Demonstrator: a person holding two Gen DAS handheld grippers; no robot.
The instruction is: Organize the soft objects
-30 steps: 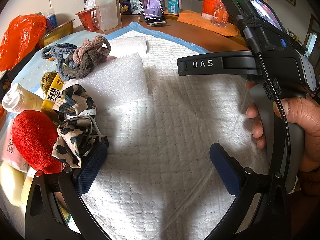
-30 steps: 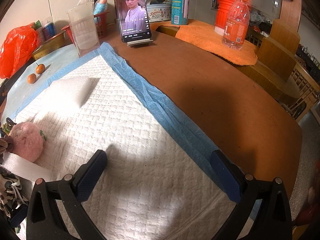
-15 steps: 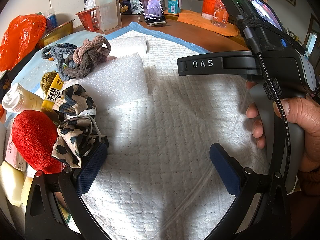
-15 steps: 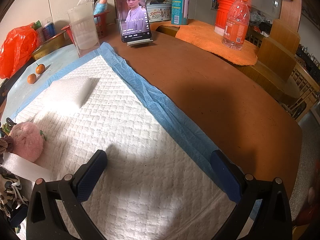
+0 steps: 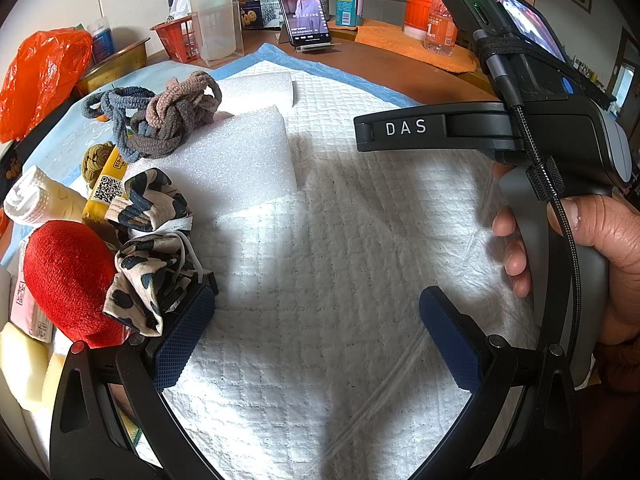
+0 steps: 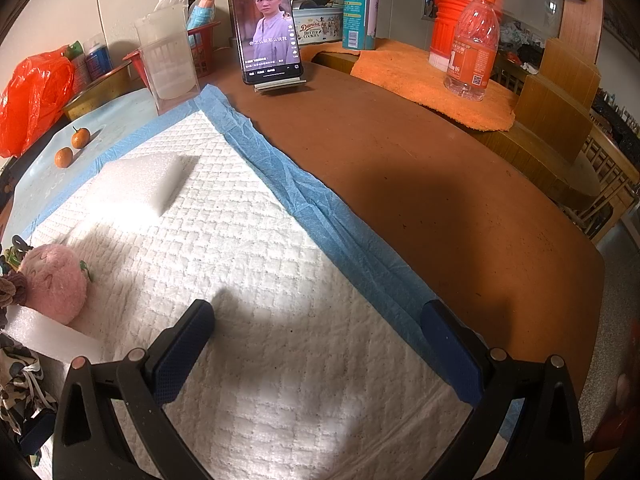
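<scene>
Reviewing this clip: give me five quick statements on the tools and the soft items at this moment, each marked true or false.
1. Both tools are open. True: the left tool and right tool each show wide-apart fingers with only pad between them.
2. The left tool holds the red plush. False: the red plush lies beside it, ungripped.
3. The leopard-print cloth touches the left tool's left finger. True.
4. The pink plush sits on the bare wooden table. False: it rests on the white pad.
5. A phone stands propped at the far edge of the pad. True.
</scene>
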